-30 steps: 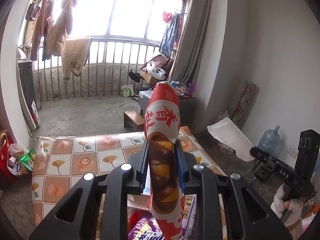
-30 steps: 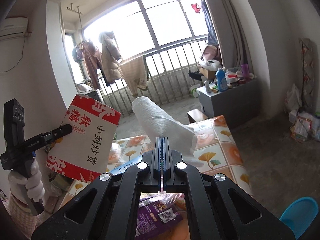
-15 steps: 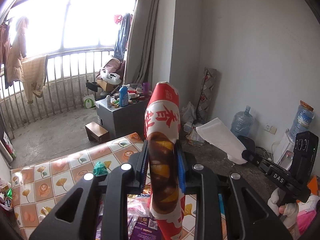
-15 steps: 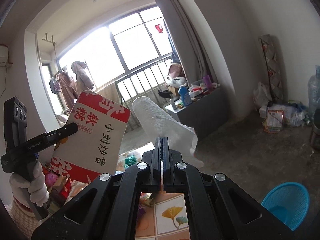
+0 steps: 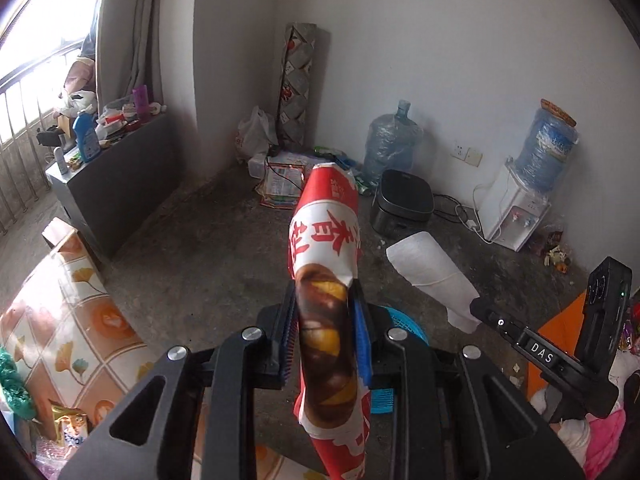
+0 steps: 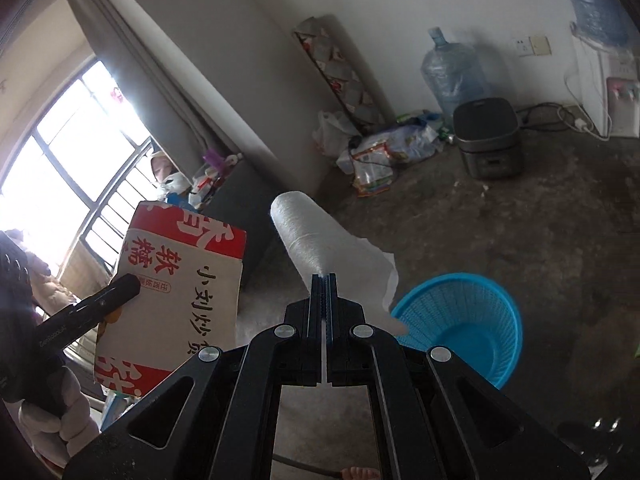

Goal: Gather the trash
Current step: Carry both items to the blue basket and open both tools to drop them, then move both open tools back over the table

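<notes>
A red-and-white snack bag [image 5: 326, 280] is clamped upright in the left gripper [image 5: 325, 320]. A white paper tissue [image 6: 320, 248] is pinched in the closed right gripper [image 6: 324, 284], with a blue basket [image 6: 472, 320] below it to the right.

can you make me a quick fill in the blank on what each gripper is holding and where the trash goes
1. The left gripper is shut on a red and white ____ bag.
2. The right gripper pinches a white ____.
3. The basket on the floor is ____ in colour.

Missing words: snack; paper towel; blue
</notes>
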A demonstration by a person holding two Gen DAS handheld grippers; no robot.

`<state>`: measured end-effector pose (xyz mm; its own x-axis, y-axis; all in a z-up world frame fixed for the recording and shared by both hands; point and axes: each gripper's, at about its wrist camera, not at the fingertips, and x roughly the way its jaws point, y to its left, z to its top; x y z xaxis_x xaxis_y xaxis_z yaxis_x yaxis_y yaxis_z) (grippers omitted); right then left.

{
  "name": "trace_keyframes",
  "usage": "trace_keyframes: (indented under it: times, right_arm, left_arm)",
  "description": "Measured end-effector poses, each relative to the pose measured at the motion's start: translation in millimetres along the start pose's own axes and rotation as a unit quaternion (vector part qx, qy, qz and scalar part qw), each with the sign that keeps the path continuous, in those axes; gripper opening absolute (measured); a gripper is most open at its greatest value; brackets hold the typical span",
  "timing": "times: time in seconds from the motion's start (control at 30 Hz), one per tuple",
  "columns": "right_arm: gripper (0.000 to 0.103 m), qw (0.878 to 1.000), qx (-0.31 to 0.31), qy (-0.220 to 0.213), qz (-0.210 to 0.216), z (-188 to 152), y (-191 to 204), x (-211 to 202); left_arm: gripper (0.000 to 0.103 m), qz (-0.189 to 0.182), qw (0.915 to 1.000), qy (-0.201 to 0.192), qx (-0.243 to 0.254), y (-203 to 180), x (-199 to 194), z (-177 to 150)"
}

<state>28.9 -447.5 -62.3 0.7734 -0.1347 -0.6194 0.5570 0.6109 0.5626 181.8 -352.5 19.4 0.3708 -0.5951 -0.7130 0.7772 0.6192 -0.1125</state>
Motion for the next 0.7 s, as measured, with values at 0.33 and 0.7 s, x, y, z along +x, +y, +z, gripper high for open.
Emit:
trace_keyframes:
  times: [0.33,0.7]
  right_arm:
    - [0.0,0.984,0.145,0.093,-0.055,-20,-117,76]
    - [0.035,0.952,0.253,0.153,-0.084,-65,-193,119]
  left_arm:
    - [0.028,-0.041,0.9896,0.135,0.025,-58,176,-18]
    - [0.06,-0.032,0.9768,0.212,0.007,-57,249,-43]
